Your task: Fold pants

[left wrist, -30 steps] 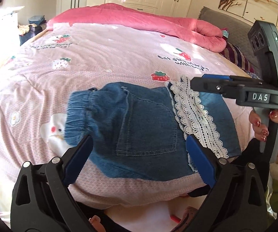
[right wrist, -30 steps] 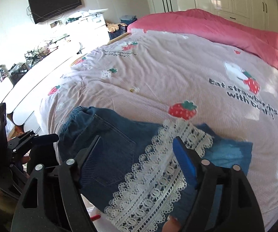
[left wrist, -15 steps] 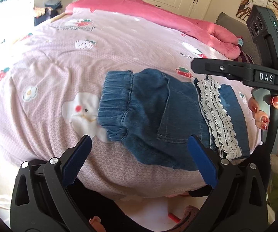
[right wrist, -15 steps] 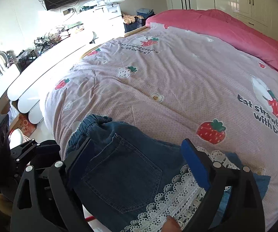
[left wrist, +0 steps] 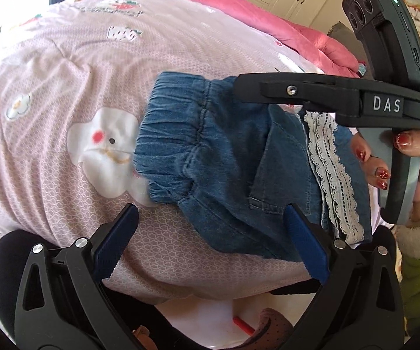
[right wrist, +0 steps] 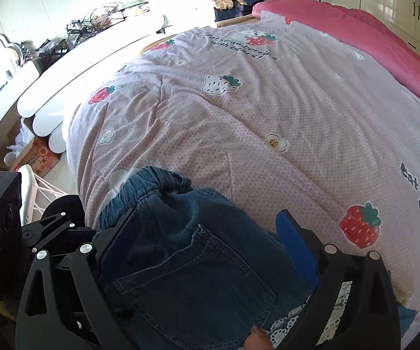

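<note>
Both wrist views close above bed (left wrist: pixel 64 67), sharing pants (left wrist: pixel 224 157)

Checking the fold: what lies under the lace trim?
The lace trim lies on the denim pants, whose blue cloth shows on both sides of it. Any layers beneath, and the bedspread below, are covered.

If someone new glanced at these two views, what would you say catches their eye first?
Most likely the folded denim pants with white lace trim, lying near the close edge of the pink strawberry-print quilt. Next come the open left tongs with blue pads, low in the left wrist view, and the right tongs, open above the pants' back pocket. A deeper pink blanket lies along the far side.
</note>
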`<state>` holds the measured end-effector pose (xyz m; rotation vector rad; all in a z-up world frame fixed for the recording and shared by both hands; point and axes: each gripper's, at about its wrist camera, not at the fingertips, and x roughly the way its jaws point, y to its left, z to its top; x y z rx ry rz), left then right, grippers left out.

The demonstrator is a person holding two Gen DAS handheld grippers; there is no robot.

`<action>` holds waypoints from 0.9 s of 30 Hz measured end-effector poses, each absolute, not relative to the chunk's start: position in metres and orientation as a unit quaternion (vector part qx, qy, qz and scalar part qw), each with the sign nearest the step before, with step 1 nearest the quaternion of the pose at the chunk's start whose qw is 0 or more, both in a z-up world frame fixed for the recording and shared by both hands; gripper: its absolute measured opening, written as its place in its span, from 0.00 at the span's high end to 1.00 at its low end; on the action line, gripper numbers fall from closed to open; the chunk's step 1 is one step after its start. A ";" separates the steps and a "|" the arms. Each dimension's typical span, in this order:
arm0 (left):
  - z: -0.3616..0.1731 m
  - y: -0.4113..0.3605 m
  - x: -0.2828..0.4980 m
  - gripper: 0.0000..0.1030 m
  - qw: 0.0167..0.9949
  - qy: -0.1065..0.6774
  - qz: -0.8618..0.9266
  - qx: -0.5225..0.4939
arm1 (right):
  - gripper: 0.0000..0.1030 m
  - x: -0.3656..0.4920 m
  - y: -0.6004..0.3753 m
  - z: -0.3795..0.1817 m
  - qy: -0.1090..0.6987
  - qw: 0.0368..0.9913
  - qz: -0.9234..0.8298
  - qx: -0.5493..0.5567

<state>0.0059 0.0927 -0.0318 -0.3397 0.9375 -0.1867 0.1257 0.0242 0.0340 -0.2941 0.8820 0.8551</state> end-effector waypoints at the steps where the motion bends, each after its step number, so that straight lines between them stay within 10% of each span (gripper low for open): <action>1: -0.033 0.094 0.006 0.09 0.873 0.448 -0.090 -0.169 | 0.09 0.128 0.029 0.033 0.415 0.802 0.405 -0.141; 9: -0.033 0.104 0.009 0.09 0.872 0.442 -0.096 -0.187 | 0.11 0.150 0.061 0.022 0.470 0.746 0.458 -0.113; 13: -0.032 0.106 0.014 0.09 0.888 0.413 -0.120 -0.162 | 0.50 0.152 0.073 0.004 0.501 0.719 0.467 -0.119; 17: -0.033 0.111 0.019 0.09 0.885 0.409 -0.124 -0.183 | 0.64 0.151 0.062 0.007 0.492 0.725 0.471 -0.101; 27: -0.020 0.127 0.037 0.19 0.881 0.388 -0.147 -0.225 | 0.68 0.135 0.022 0.047 0.451 0.734 0.506 -0.041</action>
